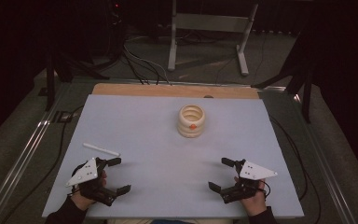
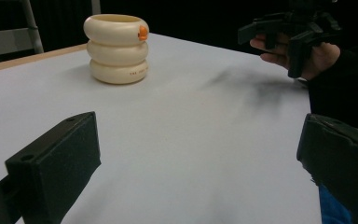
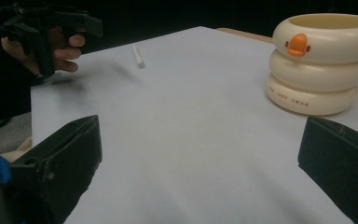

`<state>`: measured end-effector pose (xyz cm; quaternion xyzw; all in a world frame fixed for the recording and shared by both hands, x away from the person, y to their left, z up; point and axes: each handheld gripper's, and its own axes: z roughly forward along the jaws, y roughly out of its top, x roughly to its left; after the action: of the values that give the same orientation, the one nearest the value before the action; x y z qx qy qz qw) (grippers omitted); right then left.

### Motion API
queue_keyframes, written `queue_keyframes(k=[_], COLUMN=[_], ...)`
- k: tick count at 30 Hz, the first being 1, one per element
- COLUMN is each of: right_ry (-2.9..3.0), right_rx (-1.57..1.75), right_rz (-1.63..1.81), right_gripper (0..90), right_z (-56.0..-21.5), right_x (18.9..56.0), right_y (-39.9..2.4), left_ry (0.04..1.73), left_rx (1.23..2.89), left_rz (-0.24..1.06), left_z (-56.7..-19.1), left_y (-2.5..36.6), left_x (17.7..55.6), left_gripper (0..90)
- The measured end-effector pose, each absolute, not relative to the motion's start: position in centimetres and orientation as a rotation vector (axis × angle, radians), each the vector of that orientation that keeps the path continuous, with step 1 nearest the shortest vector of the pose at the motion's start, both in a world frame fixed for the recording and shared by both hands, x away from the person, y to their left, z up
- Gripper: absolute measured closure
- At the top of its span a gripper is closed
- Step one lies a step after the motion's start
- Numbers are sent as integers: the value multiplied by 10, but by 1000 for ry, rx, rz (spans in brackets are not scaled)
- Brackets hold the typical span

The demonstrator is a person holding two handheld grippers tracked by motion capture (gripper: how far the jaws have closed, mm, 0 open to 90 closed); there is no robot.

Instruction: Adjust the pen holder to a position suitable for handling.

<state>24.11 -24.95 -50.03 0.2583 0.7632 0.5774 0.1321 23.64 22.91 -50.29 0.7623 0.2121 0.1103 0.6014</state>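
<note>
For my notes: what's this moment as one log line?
left gripper: open, empty | right gripper: open, empty | stick: flat, untouched | ringed cup: upright

We see grey mat (image 1: pixel 144 121) beneath left claw (image 1: pixel 123 174) and right claw (image 1: pixel 217 173) | wooden board (image 1: pixel 168 90) well beyond both | metal stand (image 1: pixel 205 21), floor cables (image 1: pixel 142 65) farther beyond.

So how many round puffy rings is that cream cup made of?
3. The cream cup shows three stacked rings: the top one carries the orange beak, one sits in the middle, and the bottom one rests on the white mat.
</note>
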Motion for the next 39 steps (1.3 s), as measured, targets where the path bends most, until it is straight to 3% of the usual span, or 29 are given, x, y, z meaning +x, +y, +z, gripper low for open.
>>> queue_keyframes(k=[15, 39], right_ry=[2183, 2240], right_rx=[791, 812], right_rz=[1643, 1604], right_gripper=[0, 0], right_z=[-502, -498], right_x=[242, 244], right_y=[-272, -263], left_ry=[478, 489], left_rx=[1776, 1765], left_rz=[263, 268], left_z=[-501, -501], left_y=[227, 229], left_x=[235, 236], left_gripper=[1, 1])
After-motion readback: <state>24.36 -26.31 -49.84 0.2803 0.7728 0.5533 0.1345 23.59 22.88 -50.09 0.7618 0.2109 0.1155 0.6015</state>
